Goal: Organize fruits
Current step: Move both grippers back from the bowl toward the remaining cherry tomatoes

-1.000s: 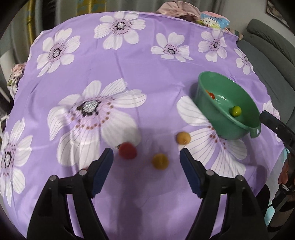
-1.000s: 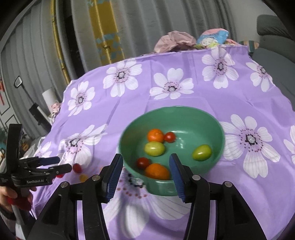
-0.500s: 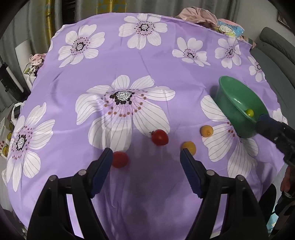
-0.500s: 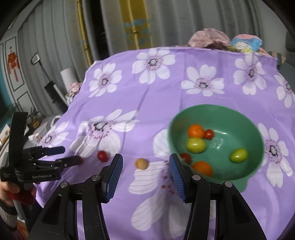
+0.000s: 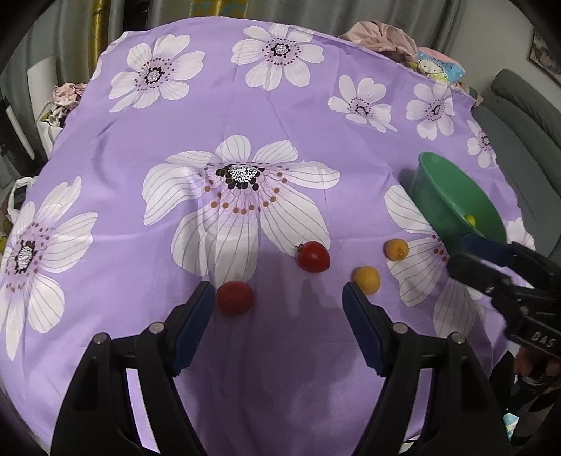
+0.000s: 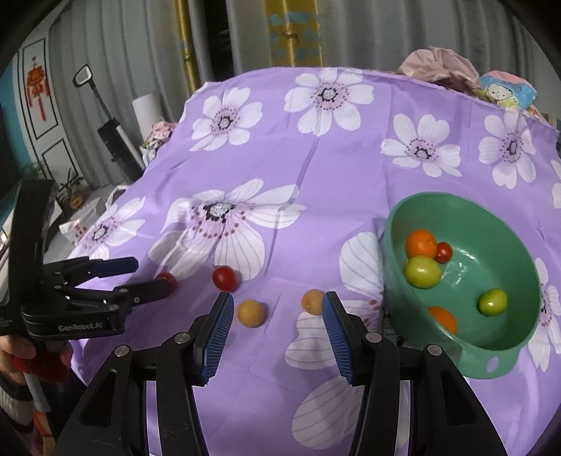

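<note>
Four fruits lie loose on the purple flowered cloth. My left gripper (image 5: 278, 294) is open and empty, low over the cloth, with a red tomato (image 5: 235, 298) just inside its left finger. A second red tomato (image 5: 312, 256) lies a little beyond. My right gripper (image 6: 277, 301) is open and empty over two yellow-orange fruits: one (image 6: 250, 313) near its left pad, the other (image 6: 313, 301) beside its right pad. The green bowl (image 6: 491, 259) to the right holds several fruits, orange, green and red. In the right wrist view the left gripper (image 6: 150, 275) partly hides one tomato (image 6: 167, 279).
A pink cloth heap (image 5: 382, 33) and a cartoon-printed bag (image 5: 438, 66) sit at the table's far edge. A grey sofa (image 5: 519, 115) stands to the right. The cloth drops off at the near edge. A hand (image 6: 21, 357) holds the left gripper's handle.
My right gripper has swung left from above the bowl to over the two yellow-orange fruits. My left gripper shifted left, bringing a second red tomato beside its left finger. Neither gripper's opening changed.
</note>
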### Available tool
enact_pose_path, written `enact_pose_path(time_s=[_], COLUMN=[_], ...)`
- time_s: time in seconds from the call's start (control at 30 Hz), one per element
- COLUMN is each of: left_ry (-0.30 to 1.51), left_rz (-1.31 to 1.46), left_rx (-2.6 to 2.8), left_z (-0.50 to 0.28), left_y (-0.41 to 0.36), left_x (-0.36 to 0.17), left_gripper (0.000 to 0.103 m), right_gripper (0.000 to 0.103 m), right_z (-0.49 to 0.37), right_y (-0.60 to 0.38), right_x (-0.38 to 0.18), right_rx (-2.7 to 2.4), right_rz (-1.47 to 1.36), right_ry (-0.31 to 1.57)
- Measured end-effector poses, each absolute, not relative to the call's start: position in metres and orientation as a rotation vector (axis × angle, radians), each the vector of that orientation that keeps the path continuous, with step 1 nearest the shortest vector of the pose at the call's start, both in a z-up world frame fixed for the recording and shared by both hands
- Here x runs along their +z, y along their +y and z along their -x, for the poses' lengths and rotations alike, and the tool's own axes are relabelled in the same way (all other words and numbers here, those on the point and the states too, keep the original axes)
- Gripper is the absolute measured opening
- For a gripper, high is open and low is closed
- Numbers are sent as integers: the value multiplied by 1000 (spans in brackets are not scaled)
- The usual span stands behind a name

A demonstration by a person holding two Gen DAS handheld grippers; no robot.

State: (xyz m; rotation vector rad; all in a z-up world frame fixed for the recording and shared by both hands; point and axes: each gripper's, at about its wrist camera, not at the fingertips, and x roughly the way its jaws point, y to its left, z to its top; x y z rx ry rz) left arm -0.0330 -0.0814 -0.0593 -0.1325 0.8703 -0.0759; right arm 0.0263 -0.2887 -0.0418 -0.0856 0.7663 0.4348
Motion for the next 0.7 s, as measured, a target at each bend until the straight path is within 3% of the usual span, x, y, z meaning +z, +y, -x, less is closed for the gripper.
enact_pose_path(time_s=[0.7], left_ry=[885], left_rz=[93], left_rx=[-181], left_z=[29], left_y=[-63], left_x=[-77], left_gripper=[61], right_gripper=[53], right_z=[-44], right_y=[-263], right_x=[-73], right_rx=[490], right_rz=[127], right_ry=[882])
